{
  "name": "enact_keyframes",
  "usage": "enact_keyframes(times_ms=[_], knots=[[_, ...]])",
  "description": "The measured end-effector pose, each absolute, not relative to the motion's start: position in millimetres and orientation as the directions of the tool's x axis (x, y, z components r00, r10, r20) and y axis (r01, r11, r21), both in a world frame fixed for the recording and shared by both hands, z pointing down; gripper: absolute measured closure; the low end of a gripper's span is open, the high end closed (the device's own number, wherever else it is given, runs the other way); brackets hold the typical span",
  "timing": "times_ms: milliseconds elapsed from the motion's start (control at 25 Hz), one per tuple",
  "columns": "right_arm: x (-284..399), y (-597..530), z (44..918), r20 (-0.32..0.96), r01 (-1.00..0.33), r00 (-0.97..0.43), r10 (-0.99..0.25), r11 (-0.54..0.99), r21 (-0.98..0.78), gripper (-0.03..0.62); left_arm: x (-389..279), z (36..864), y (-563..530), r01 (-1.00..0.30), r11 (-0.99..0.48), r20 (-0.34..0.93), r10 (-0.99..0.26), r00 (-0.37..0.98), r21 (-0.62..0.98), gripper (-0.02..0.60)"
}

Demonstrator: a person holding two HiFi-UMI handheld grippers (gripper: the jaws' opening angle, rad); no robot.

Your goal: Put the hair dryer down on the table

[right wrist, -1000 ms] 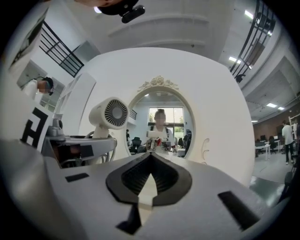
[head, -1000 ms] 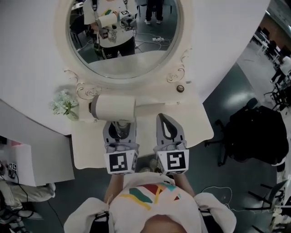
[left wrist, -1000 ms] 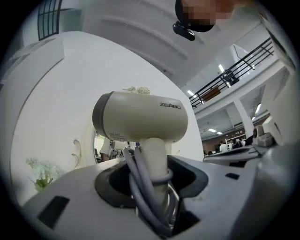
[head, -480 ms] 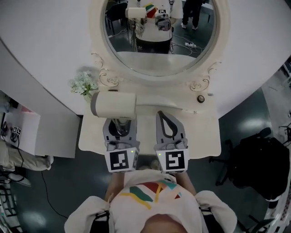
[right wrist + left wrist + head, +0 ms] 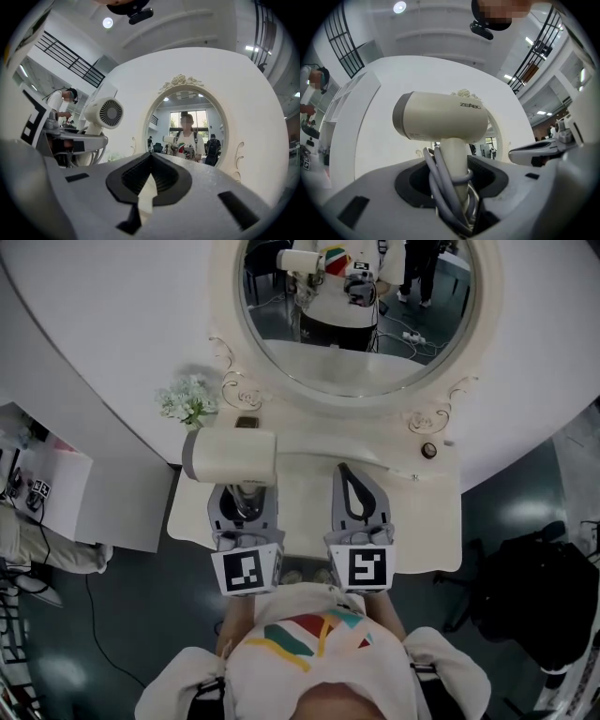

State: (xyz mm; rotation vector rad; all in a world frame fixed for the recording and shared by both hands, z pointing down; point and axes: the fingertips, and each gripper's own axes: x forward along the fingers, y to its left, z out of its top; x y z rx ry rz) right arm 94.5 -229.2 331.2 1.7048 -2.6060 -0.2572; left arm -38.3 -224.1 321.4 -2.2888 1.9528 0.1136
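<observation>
The hair dryer (image 5: 230, 456) is gripped by its handle in the left hand-held gripper (image 5: 243, 502), whose jaws are clamped on it. Its body is seen left of centre, over the tabletop's (image 5: 422, 521) upper left edge. The right hand-held gripper (image 5: 354, 488), at centre, is pressed together with nothing in it.

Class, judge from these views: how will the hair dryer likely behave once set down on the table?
The hair dryer looks top-heavy above its slim handle, so stood upright it would probably tip. Its wrapped cord seems floppy and may unwind.
</observation>
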Motion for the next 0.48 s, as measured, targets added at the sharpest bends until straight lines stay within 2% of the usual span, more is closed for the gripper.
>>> enact_keyframes(times_ms=[480], knots=[[103.2,-232.7,331.6,-0.076,-0.926,-0.361,-0.930,0.348,0.145,0.594,-34.1,320.7,-230.5,-0.984,-0.168,-0.150,-0.973,0.174,-0.052,0.382]])
